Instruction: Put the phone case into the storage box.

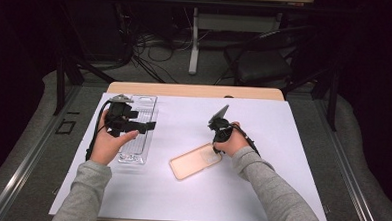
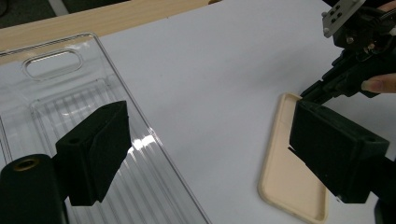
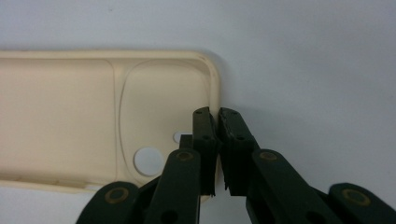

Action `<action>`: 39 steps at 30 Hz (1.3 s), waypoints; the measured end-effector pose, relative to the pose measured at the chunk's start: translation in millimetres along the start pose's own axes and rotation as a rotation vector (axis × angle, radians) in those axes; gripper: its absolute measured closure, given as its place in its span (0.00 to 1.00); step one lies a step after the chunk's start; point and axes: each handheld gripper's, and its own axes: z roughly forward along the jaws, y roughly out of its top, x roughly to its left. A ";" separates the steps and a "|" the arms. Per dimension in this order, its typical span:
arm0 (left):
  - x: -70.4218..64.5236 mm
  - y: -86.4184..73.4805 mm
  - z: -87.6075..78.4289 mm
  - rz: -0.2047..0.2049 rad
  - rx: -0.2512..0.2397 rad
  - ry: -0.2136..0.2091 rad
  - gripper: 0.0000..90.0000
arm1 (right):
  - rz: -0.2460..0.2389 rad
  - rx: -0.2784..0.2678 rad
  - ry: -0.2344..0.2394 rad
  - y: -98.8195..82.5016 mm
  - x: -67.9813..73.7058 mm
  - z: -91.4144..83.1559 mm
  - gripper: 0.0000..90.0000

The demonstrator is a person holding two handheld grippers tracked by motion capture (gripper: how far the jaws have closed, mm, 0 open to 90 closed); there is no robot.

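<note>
Even overhead light brightens the white table sheet [image 1: 180,190] in the high view, while the room behind at the frame's top falls nearly black. Glare streaks the clear plastic tray [image 2: 144,140] in the left gripper view. Near the lower edge, both gripper views blur softly.

My jaws are matt black plastic with rough foam-like pads. The phone case [image 3: 60,121] looks like smooth, matt cream plastic. The tray [image 2: 70,100] is clear, glossy, ribbed plastic. Matt white paper [image 1: 190,190] covers the pale wood worktop [image 1: 195,90].
</note>
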 end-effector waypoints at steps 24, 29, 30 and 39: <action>0.9 -0.2 -0.8 -0.001 -0.003 0.003 0.14 | 0.034 0.005 0.002 0.4 -1.7 -1.4 0.96; 1.2 -0.2 -0.9 0.002 -0.002 0.004 0.14 | 0.030 -0.002 0.001 0.0 -1.2 -2.4 0.97; 1.2 -0.2 -1.1 0.001 -0.002 0.004 0.14 | 0.030 0.002 -0.001 -0.1 -1.0 -3.0 0.97; 1.4 -0.4 -1.2 0.003 -0.001 0.006 0.14 | 0.023 -0.026 0.008 -2.3 -1.1 -8.5 0.97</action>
